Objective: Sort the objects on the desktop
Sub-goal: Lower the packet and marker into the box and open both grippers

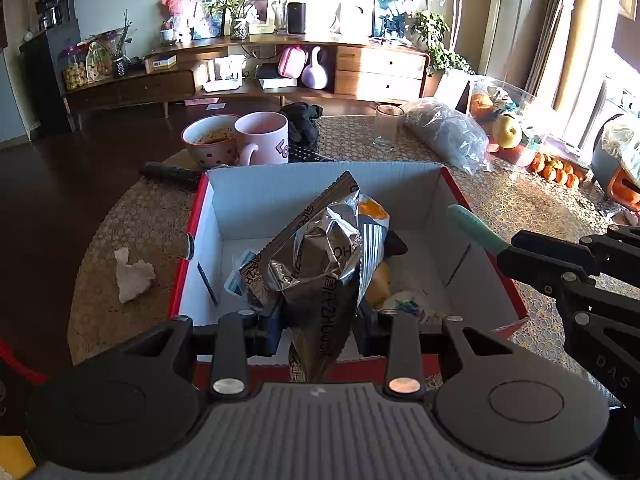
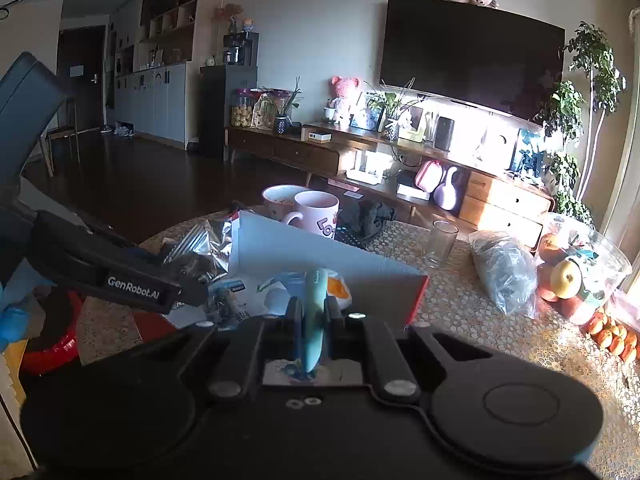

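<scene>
The left claw (image 1: 316, 332) was pinching a crumpled silver snack bag (image 1: 320, 264) by its lower end, holding it upright over the near edge of an open cardboard box (image 1: 320, 184) with red outer walls and a white inside. The bag rose above the box floor, where a few other wrappers lay, among them a small blue-and-white packet (image 1: 236, 276) and something with an orange patch (image 1: 374, 210). The right claw (image 2: 314, 320) was pressed together on a slim teal pen-like tool (image 2: 314, 312), whose tip pointed forward over the box; in the left wrist view that same tool (image 1: 474, 228) reached in from the right, above the box's right wall. The box sat on a round desk (image 1: 500, 196) covered with a patterned cloth. Left of the box, on the cloth, lay a crumpled white tissue (image 1: 132, 274), well apart from both claws. Behind the box stood a pink mug (image 1: 264, 136) touching a dotted bowl (image 1: 212, 140), with a dark object (image 1: 170, 172) lying by the box's far left corner. Farther right stood an empty clear glass (image 1: 387, 126), then a filled clear plastic bag (image 1: 448, 132), and near the window a bag of fruit (image 1: 504, 120) with small oranges (image 1: 556, 170) beside it.
</scene>
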### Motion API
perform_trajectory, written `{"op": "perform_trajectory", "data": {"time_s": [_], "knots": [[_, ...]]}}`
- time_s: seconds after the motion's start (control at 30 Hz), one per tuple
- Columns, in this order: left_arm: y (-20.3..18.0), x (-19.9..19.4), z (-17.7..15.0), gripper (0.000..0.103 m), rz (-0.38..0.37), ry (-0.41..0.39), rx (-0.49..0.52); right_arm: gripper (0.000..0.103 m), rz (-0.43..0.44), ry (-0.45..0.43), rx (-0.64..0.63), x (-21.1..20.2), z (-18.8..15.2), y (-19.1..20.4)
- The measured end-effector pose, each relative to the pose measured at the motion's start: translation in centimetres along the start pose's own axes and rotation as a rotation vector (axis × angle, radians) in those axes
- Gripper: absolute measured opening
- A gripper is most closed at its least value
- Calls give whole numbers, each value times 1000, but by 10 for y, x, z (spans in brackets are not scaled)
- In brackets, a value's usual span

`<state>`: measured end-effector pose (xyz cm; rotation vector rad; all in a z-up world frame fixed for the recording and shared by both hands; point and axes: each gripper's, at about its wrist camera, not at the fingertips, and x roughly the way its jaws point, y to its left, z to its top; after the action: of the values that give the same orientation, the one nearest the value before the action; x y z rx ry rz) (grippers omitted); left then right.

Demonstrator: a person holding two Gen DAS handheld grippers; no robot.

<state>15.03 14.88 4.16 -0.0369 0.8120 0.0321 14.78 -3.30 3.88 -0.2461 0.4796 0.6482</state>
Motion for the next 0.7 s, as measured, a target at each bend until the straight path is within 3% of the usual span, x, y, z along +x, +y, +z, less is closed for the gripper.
{"op": "perform_trajectory", "data": {"time_s": [0.7], "knots": [[21, 82, 33, 34, 64, 134, 42, 10, -27, 150, 40, 71, 1, -16]]}}
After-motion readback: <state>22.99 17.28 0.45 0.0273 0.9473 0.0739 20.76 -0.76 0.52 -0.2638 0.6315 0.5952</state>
